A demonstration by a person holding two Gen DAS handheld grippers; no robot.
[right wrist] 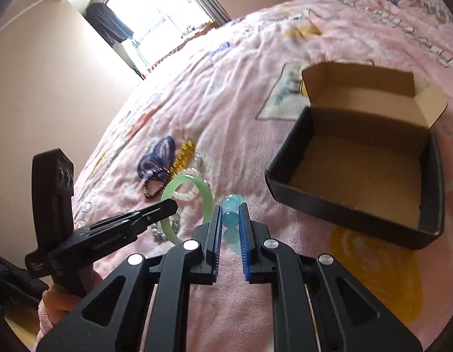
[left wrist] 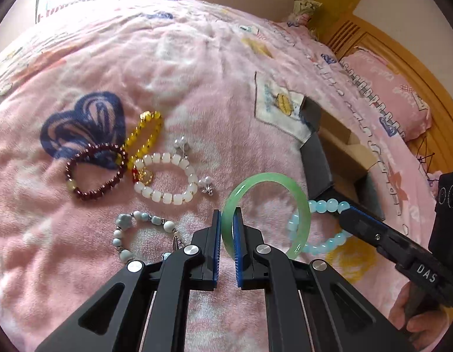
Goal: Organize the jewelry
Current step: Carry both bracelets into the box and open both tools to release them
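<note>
Got my left gripper (left wrist: pixel 227 220) clamped on the green bangle (left wrist: pixel 299 205), right gripper (right wrist: pixel 230 220) pinching the light-blue bead bracelet (right wrist: pixel 230 218), both over the pink blanket (left wrist: pixel 197 73).

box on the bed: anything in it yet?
Empty. The right wrist view shows the open box with a bare cardboard floor; no jewelry inside.

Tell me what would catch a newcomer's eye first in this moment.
Two grips at once: the left gripper is shut on a green jade bangle, and the right gripper is shut on a pale blue bead bracelet. To the right sits an open, empty cardboard box; other beaded bracelets lie clustered on the pink blanket.
</note>
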